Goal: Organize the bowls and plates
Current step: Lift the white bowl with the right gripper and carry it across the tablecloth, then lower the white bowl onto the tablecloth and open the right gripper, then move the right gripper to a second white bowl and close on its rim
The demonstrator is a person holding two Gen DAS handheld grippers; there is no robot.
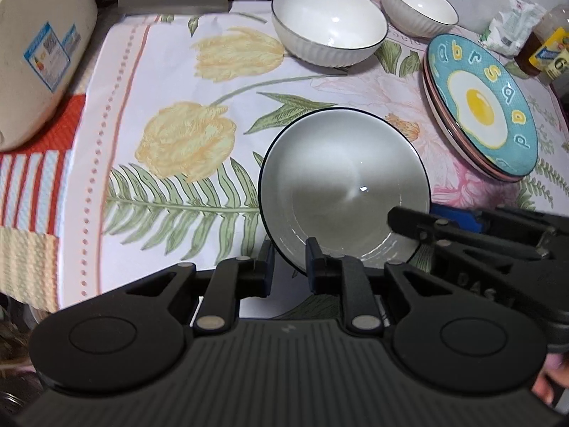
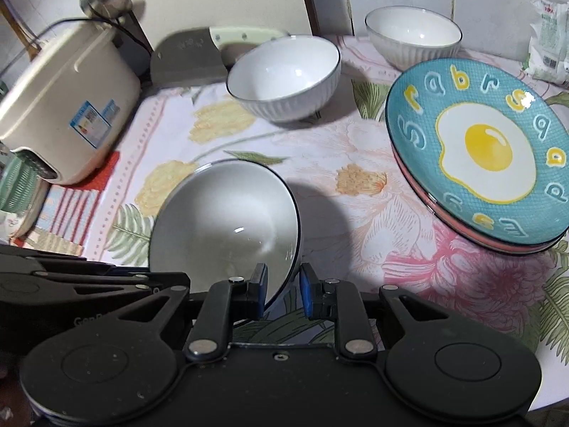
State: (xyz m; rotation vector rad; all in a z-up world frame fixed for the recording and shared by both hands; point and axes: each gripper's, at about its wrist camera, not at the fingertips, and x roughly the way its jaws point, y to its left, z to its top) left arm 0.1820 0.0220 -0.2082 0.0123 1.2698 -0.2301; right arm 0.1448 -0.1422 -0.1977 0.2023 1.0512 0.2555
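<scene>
A white bowl [image 1: 341,192] with a thin dark rim sits low over the flowered tablecloth [image 1: 170,82], held from both sides. My left gripper [image 1: 290,259] is shut on its near left rim, one finger inside the bowl and one outside. My right gripper [image 2: 282,286] is shut on the opposite rim of the same bowl [image 2: 224,220] and also shows at the right of the left wrist view. Two more white ribbed bowls [image 2: 284,78] [image 2: 414,33] stand at the back. A blue plate with a fried-egg picture [image 2: 487,149] tops a stack of plates on the right.
A cream rice cooker [image 2: 67,103] stands at the left on a striped cloth. A cleaver [image 2: 192,58] lies behind the bowls by the wall. A white packet [image 2: 549,42] and a jar [image 1: 547,49] sit at the back right. The table's edge runs close in front.
</scene>
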